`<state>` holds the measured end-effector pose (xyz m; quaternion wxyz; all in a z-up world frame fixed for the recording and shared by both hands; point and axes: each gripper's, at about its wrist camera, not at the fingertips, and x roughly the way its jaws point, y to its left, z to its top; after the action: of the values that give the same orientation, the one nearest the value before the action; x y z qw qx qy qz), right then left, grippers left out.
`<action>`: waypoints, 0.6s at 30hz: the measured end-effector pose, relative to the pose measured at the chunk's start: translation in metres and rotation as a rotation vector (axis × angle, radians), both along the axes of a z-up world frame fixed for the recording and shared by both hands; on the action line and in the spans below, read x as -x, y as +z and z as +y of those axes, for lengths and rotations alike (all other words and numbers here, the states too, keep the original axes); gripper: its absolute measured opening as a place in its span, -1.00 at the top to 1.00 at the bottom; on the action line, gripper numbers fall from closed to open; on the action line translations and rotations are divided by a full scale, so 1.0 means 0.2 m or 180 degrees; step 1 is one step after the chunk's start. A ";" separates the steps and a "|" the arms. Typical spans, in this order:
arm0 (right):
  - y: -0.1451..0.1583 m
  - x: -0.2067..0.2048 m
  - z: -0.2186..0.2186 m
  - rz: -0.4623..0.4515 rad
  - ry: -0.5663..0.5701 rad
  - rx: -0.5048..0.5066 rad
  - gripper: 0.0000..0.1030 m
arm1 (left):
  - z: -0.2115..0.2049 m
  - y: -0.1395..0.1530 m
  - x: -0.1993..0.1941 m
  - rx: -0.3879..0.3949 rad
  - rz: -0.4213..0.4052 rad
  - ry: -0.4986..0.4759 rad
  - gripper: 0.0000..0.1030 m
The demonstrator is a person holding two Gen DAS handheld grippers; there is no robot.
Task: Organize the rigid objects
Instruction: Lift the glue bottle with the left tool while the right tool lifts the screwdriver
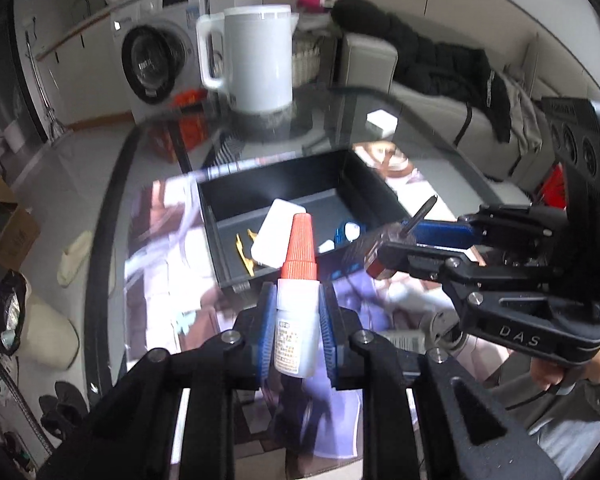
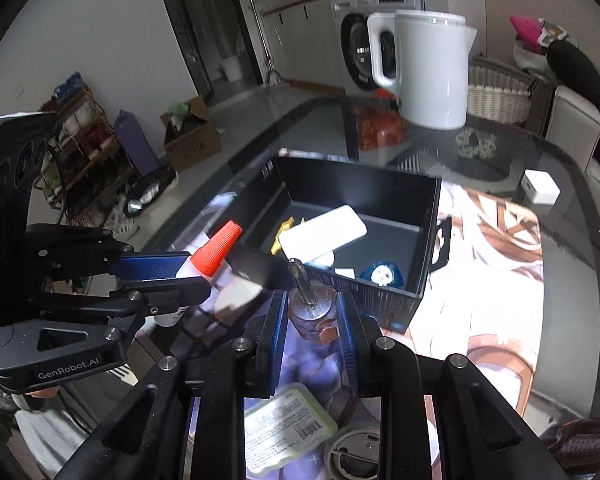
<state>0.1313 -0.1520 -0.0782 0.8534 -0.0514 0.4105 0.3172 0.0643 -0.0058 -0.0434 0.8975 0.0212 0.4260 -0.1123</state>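
Already both pairs of jaws carry a load. The left gripper (image 1: 298, 332) pinches a small glue bottle (image 1: 297, 320) between its blue ribbed pads: a white plastic body with a printed label, topped by a ribbed orange cone cap, held upright. The right gripper (image 2: 312, 316) is clamped on a short screwdriver (image 2: 308, 300), with a clear, amber-tinted handle and a bright metal shaft tipped by a dark bit that points forward toward the box.

Just ahead of both stands an open black storage box (image 2: 428, 240), straight-walled, matte, with a cut-out handle in its end wall. Inside lie a flat white slab with rounded corners (image 2: 324, 234), some yellow pieces (image 2: 286, 230), a small white block and a blue-haired figure (image 2: 382, 274), so part of the sorting looks done. The bottle and screwdriver hang in the air short of the near wall, so I judge that 2 drops remain in hand.

On the glossy glass desk (image 2: 572, 216), over a printed mat, 2 items still lie below the right gripper: a flat pale-green case with a barcode label (image 2: 288, 428) and a round grey disc (image 2: 356, 454). They probably go in later.

A smooth white kettle (image 1: 258, 60) and a small white box (image 2: 540, 188) stand beyond.
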 end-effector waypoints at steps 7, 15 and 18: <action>0.18 0.08 -0.05 -0.0586 -0.0078 -0.0394 0.53 | 0.08 0.17 0.03 0.0029 -0.0687 0.0135 0.64; 0.32 0.22 -0.08 -0.1303 -0.0194 -0.0581 0.53 | 0.09 0.31 0.16 0.0076 -0.1407 0.0141 0.64; 0.34 0.24 -0.08 -0.1386 -0.0232 -0.0651 0.53 | 0.12 0.35 0.20 0.0155 -0.1537 0.0189 0.64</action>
<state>0.0827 -0.1686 -0.0095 0.9334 -0.0170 0.1842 0.3075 0.0251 0.0173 0.0261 0.9764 0.0132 0.1967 -0.0878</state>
